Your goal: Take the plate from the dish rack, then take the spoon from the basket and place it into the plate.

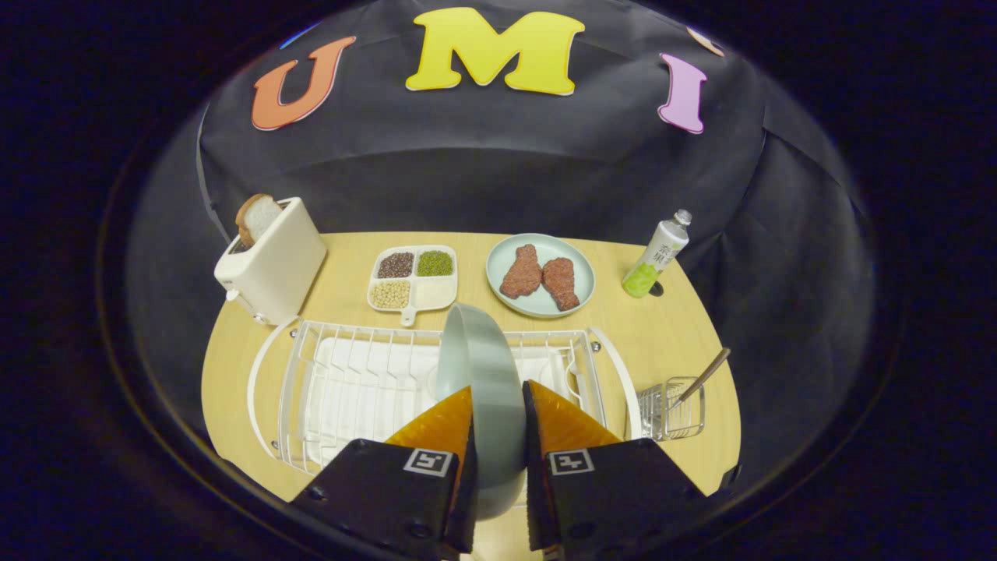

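Both fingers of the tongs (498,409) press on the grey plate (483,374), held on edge above the white dish rack (350,382) on the worktop (670,327). Right of the rack, a spoon (701,378) leans in the wire basket (674,409).

the gripper (498,409) has wedge-shaped fingers (440,425) on dark blocks bearing square markers.

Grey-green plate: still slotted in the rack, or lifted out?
Cannot tell. The grey-green plate stands on edge, clamped between the fingers above the white wire rack; its lower edge is hidden.
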The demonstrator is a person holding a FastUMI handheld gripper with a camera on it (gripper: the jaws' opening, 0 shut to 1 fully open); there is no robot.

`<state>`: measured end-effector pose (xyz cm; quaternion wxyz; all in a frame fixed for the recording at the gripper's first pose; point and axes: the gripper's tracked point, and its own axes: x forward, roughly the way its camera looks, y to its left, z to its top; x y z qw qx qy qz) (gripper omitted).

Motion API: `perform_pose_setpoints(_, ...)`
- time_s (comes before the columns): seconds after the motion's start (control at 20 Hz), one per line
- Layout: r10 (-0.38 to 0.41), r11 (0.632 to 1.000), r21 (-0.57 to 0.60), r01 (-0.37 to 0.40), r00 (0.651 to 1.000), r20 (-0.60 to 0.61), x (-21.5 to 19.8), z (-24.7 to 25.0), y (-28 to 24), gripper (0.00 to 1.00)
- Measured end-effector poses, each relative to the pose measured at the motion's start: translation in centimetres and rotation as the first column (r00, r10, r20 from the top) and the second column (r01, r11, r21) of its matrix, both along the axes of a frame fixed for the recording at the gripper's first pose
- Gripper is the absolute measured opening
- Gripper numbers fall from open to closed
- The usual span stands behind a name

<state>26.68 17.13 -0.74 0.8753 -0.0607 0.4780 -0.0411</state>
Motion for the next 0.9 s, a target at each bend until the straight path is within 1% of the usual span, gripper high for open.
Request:
perform_pose_setpoints(0.1, 0.01, 0.999, -0.042, -0.008, 0.999, 0.049, 0.5, 1.6, -0.6, 0.3)
perform_pose_setpoints(0.2, 0.029, 0.999, 0.012, -0.03, 0.997, 0.066, -0.2, 2.7, 0.1, 0.27)
perform_pose_setpoints(0.25, 0.043, 0.998, 0.036, -0.045, 0.996, 0.072, -0.8, 2.9, 0.1, 0.26)
perform_pose_setpoints(0.35, 0.068, 0.988, 0.131, -0.077, 0.995, 0.069, -2.5, 3.2, 0.4, 0.26)
perform_pose_setpoints(0.5, 0.08, 0.956, 0.277, -0.094, 0.995, 0.06, -5.9, 3.2, -0.3, 0.26)
perform_pose_setpoints(0.7, 0.079, 0.917, 0.386, -0.104, 0.994, 0.08, -10.9, 1.8, -3.3, 0.25)
perform_pose_setpoints(0.8, 0.051, 0.891, 0.448, -0.076, 0.996, 0.067, -13.7, -0.1, -5.2, 0.25)
perform_pose_setpoints(0.9, 0.029, 0.849, 0.527, -0.044, 0.999, 0.037, -16.7, -2.2, -6.8, 0.25)
